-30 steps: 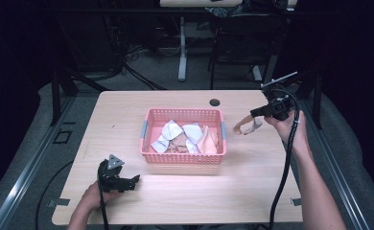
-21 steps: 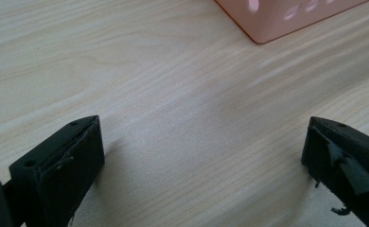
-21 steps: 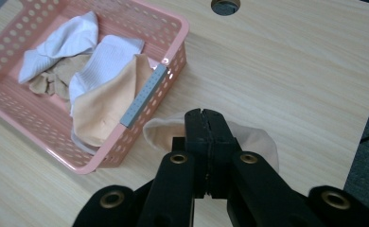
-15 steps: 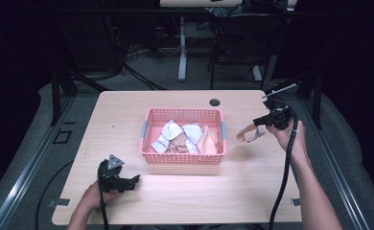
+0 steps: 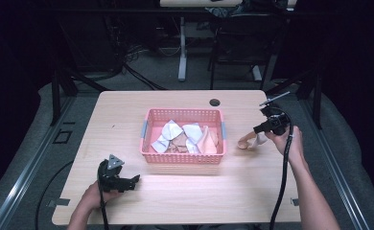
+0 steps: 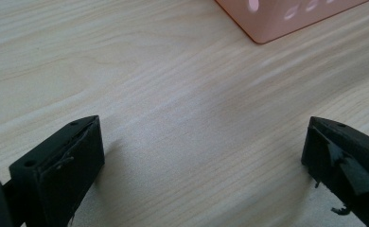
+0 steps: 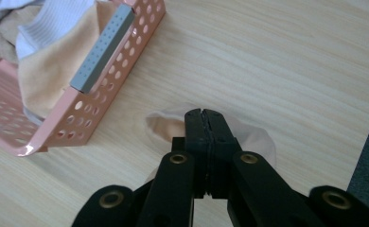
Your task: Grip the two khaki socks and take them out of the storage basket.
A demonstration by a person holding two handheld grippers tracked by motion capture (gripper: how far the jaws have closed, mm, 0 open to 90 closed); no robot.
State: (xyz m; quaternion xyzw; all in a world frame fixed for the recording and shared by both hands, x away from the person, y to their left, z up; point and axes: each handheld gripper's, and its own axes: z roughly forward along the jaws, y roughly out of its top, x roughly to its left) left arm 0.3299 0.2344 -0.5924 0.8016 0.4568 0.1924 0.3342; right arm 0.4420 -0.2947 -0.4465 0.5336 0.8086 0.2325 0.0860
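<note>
**Right gripper clamped on sock, just off basket's right end**

High view: pink basket mid-table, holding a heap of white and peach cloth pieces. Right gripper sits to the basket's right over the table, a peach-and-white sock hanging from its tip. Sock's lower end looks to reach the tabletop; contact is too small to confirm from here. Left gripper is at the near-left of the table, well apart from the basket's front wall. Small dark grommet near the far edge.

Right gripper view adds what the high view can't resolve: jaws pressed together on the sock, cloth bulging out to both sides of the closed tip. Sock is just beside the basket but apart from it, wood visible between them. Grey handle strip on the basket's end wall and peach cloth draped against the inside of that wall are also clear here (in the high view they're only blobs).

Left gripper view: both jaws spread wide, bare wood between them, nothing gripped. One corner of the basket shows at top, well ahead of the jaws.

So: sock is outside the basket, on its right side, pinched at the right gripper's tip and below and slightly basket-side of the hand.
</note>
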